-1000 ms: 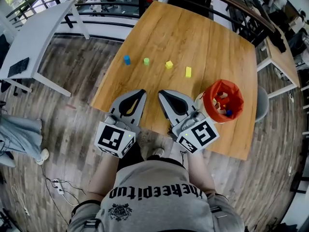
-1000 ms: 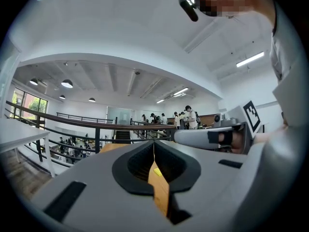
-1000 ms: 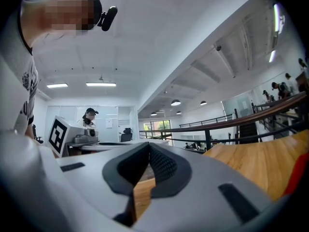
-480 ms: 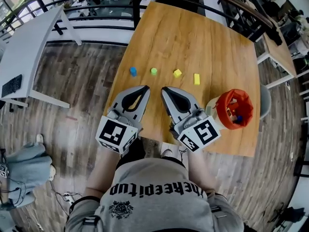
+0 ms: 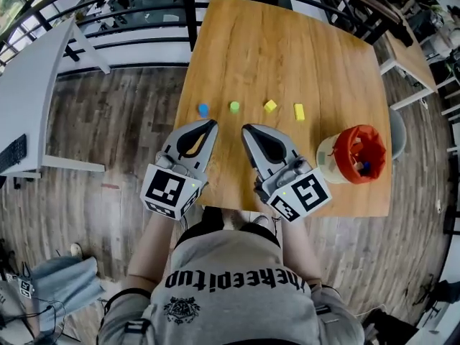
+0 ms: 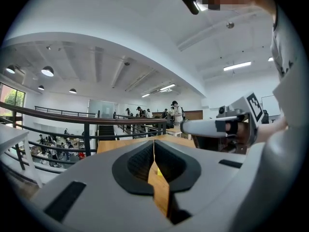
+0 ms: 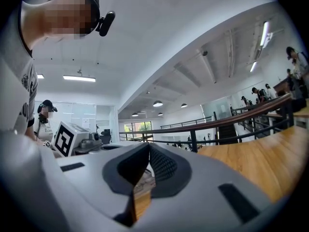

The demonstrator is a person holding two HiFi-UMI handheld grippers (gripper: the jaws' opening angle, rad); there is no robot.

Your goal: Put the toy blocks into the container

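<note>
Jaws of both grippers are closed, and neither holds anything. On the left gripper (image 5: 213, 123) the two dark pads (image 6: 137, 163) meet at the tips. Through the thin slit behind them only the wood of the table (image 5: 287, 42) shows, with a small yellow spot far off. The right gripper (image 5: 246, 129) looks the same, with its pads together at the front.

Both grippers are side by side to the left of the container (image 5: 327, 160), apart from it, and the right gripper is the closer one. The container, a pale cup with a red lining, stands upright with some small pieces (image 5: 363, 165) inside.

Four blocks lie on the table in a row, to the left of the container and farther from the person. The yellow oblong block (image 5: 299, 111) is nearest to it, then come the yellow cube (image 5: 270, 106), the green block (image 5: 234, 107) and the blue block (image 5: 203, 110). All four lie just beyond the gripper tips, not touching them.
</note>
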